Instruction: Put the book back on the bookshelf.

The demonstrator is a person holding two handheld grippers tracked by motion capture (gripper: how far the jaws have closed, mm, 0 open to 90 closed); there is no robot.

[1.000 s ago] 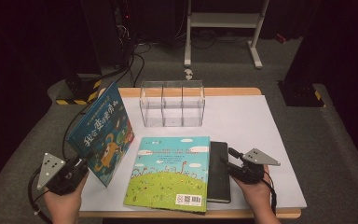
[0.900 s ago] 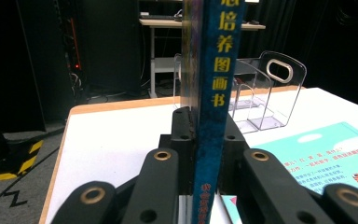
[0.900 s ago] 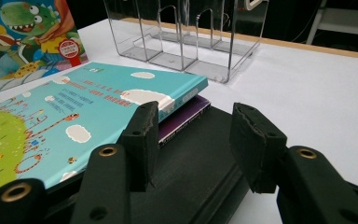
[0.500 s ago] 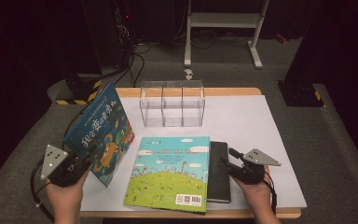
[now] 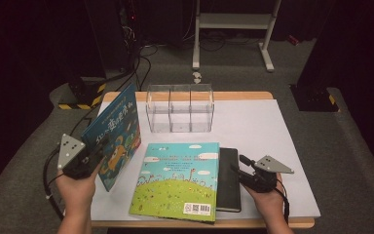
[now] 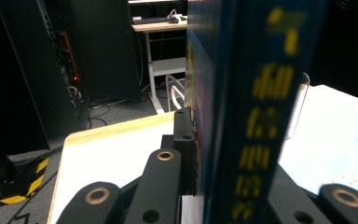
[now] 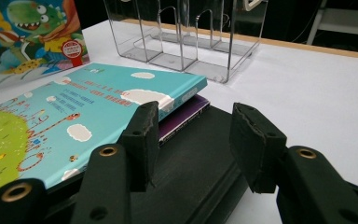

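A blue dinosaur picture book [image 5: 114, 136] stands tilted on its edge at the table's left. My left gripper [image 5: 96, 150] is shut on its lower near corner, and its jaws have just closed tighter on it. In the left gripper view the book's spine [image 6: 261, 116] rises between the fingers [image 6: 185, 149]. A teal picture book [image 5: 177, 180] lies flat near the front, partly on top of a black book [image 5: 228, 180]. My right gripper [image 5: 239, 173] rests at the black book's right edge. Its jaws [image 7: 193, 140] stand open over the black cover [image 7: 200, 168], beside the teal book [image 7: 74, 121].
A clear three-compartment organizer [image 5: 180, 108] stands at the back middle of the white mat [image 5: 272, 131]; it appears in the right gripper view too [image 7: 191, 32]. Dark equipment racks, cables and a white stand lie beyond the table.
My left hand has lifted and moved inward toward the table with the blue book, which now stands a bit higher. The right gripper and the flat books stayed put.
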